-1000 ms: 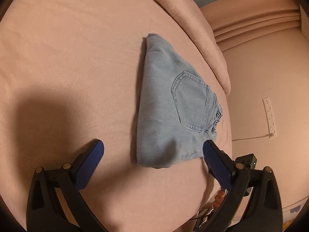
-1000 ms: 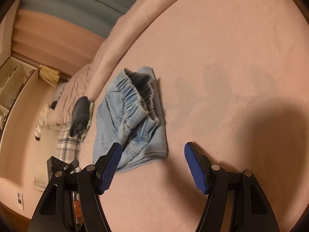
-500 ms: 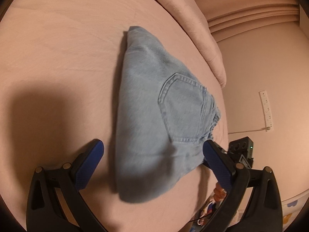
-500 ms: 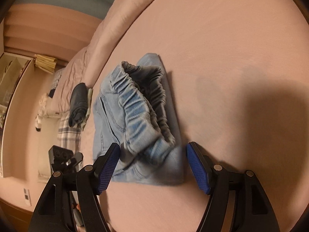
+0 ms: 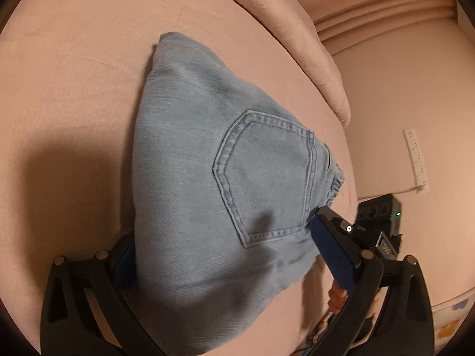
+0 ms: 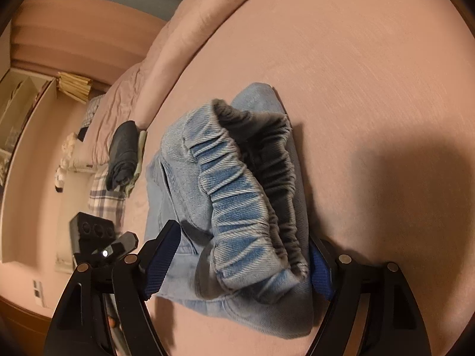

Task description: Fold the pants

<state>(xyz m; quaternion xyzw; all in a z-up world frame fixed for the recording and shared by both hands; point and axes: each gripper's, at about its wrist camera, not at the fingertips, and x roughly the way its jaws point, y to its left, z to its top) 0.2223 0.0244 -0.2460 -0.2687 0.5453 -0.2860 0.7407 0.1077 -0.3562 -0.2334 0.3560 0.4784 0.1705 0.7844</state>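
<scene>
Folded pants [image 5: 207, 184] lying on bed [image 5: 74, 89], between fingers of left gripper [image 5: 231, 255] and right gripper [image 6: 237, 264]; rolled clothes [image 6: 123, 154] behind-left at bed's edge; pillow [image 5: 297, 29] behind.

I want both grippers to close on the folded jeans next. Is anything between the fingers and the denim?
Nothing visible. The folded jeans already lie between the open fingers of the left gripper, and their waistband end sits between those of the right gripper, whose jaws are opening. Only bare pink bedding surrounds them.

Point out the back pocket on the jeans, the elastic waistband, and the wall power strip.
back pocket [image 5: 264, 175], left wrist view, middle of the stitched patch.
elastic waistband [image 6: 237, 195], right wrist view, gathered outer face.
power strip [image 5: 415, 160], left wrist view, middle of the white bar.
</scene>
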